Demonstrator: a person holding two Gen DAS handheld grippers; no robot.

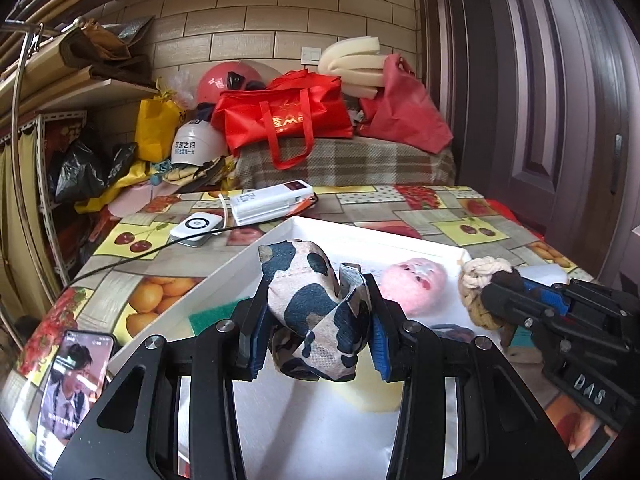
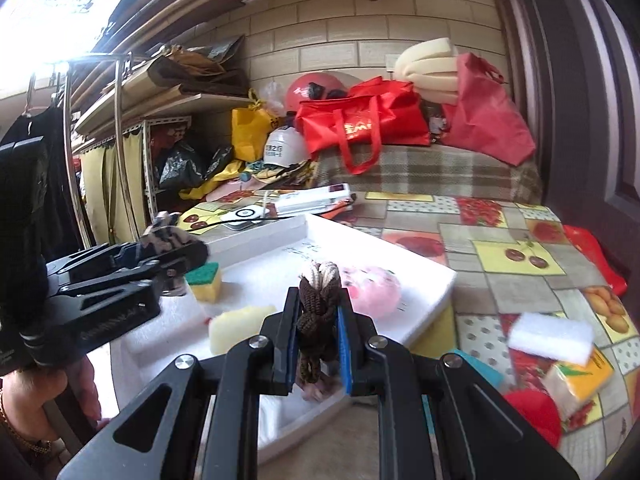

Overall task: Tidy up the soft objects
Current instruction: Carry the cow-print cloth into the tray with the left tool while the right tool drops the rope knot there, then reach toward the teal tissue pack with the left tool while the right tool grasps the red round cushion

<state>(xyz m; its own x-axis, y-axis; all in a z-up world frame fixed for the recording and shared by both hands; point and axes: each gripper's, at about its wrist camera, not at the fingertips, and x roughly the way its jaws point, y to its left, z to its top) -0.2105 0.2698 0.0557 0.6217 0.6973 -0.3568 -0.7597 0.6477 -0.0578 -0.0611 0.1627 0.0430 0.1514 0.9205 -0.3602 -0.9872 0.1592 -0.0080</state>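
We have both claws loaded over the shallow white foam tray point(image 1: 240, 256) that sits on the fruit-patterned desk point(image 1: 460, 208). Our left claw point(image 1: 318, 344) is closed on a crumpled pouch of camouflage-print fabric point(image 1: 312, 300), which bulges up and out between the blue pads; it looks light and limp, so it probably squashes under the pinch rather than resisting, and we judge the bunched middle the safest place to hold it, since a loose corner could slip free. Our right claw point(image 2: 318, 354) is clamped tight on a knotted rope toy of brown and cream cord point(image 2: 318, 300), held upright with the cream knot above the fingers and a brown tail hanging below. The cord seems firm in the knot and floppy in the tail, so gripping the knotted body makes sense. Both things hang above the tray, neither touching it. In the tray lie a round pink plush ball point(image 2: 374, 288) towards its far right corner, a yellow sponge with a green scouring face point(image 2: 206, 280) near the left side, and a pale yellow foam block point(image 2: 240, 326) nearer us. Outside it, near the desk's right edge, a white foam block point(image 2: 552, 338) rests on a yellow packet.
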